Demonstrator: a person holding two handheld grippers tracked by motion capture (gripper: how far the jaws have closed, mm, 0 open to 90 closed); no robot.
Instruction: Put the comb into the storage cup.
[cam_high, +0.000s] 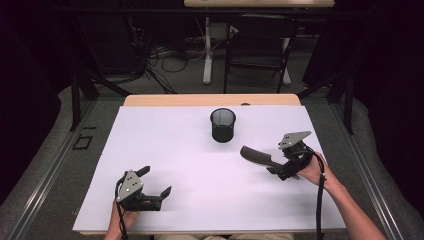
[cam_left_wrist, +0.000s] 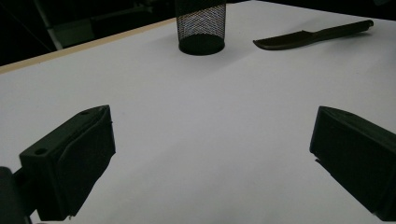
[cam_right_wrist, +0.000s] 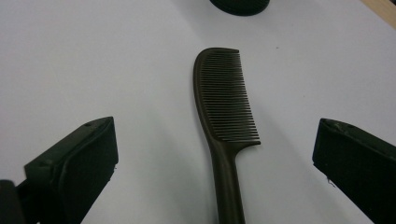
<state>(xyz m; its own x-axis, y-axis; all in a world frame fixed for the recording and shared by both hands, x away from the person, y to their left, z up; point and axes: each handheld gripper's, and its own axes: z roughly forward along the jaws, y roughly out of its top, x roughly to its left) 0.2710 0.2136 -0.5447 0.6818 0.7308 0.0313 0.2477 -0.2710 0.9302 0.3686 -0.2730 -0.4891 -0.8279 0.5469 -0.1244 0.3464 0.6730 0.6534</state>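
A dark comb (cam_high: 252, 154) lies flat on the white table sheet (cam_high: 165, 145), right of centre. In the right gripper view the comb (cam_right_wrist: 224, 102) points its teeth end away, and its handle runs back between the two jaws. My right gripper (cam_high: 278, 161) (cam_right_wrist: 215, 135) is open, its jaws standing well apart on either side of the handle without touching it. A black mesh cup (cam_high: 223, 125) (cam_left_wrist: 201, 28) stands upright behind the comb (cam_left_wrist: 308, 36); its base (cam_right_wrist: 239, 5) shows just beyond the comb's tip. My left gripper (cam_high: 157, 180) (cam_left_wrist: 210, 116) rests open at the front left with nothing between its fingers.
The sheet covers a wooden table whose far edge (cam_high: 210, 100) shows behind the cup. A dark chair (cam_high: 260, 45) and floor cables stand beyond the table. A black cable (cam_high: 319, 200) trails from the right gripper along the forearm.
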